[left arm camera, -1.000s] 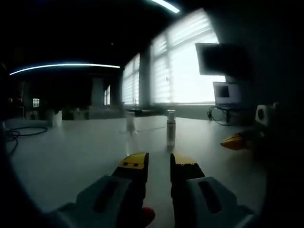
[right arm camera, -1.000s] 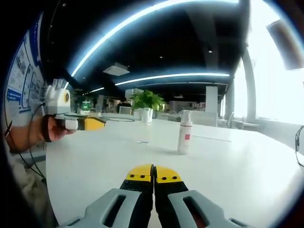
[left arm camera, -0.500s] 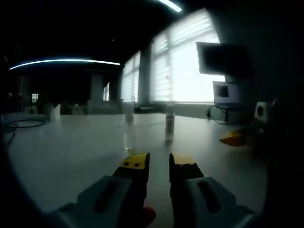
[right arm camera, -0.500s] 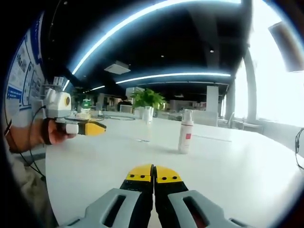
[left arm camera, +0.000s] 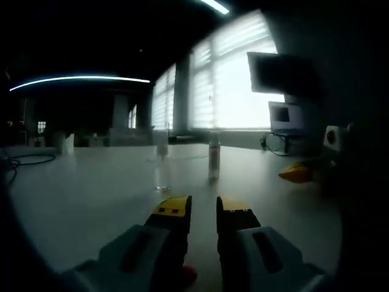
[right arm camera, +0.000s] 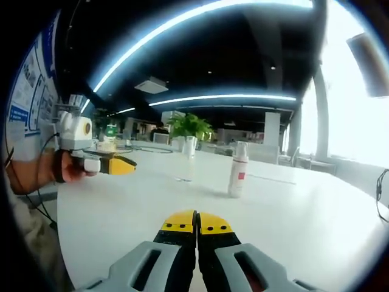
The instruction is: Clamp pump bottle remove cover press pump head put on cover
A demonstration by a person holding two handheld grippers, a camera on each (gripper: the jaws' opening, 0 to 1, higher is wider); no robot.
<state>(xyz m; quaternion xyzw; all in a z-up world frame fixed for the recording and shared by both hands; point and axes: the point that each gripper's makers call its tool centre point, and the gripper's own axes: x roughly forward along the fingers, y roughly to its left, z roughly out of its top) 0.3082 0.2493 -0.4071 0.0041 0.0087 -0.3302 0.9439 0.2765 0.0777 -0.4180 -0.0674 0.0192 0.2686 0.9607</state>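
Note:
A white pump bottle [left arm camera: 213, 159] with a red label stands upright on the white table [left arm camera: 91, 201], straight ahead of my left gripper [left arm camera: 203, 207] and well beyond it. The left jaws stand a little apart with nothing between them. A clear cover [left arm camera: 161, 148] stands left of the bottle. In the right gripper view the bottle [right arm camera: 237, 173] has its pump head bare, and the clear cover [right arm camera: 188, 159] stands apart to its left. My right gripper [right arm camera: 196, 221] is shut and empty, low over the table. The left gripper [right arm camera: 108, 163] hovers at far left, and the right gripper's yellow tip [left arm camera: 296, 173] shows at the right.
A person's hand [right arm camera: 64, 169] holds the left gripper. A dark monitor [left arm camera: 281, 73] and a small screen [left arm camera: 285, 117] stand by bright windows. A cable [left arm camera: 24, 160] lies at the table's far left. A potted plant [right arm camera: 189, 126] stands behind the table [right arm camera: 304, 207].
The left gripper view has sunk slightly, so the bottle sits a little higher and more to the left. In the right gripper view the left gripper has drifted slightly towards the bottle.

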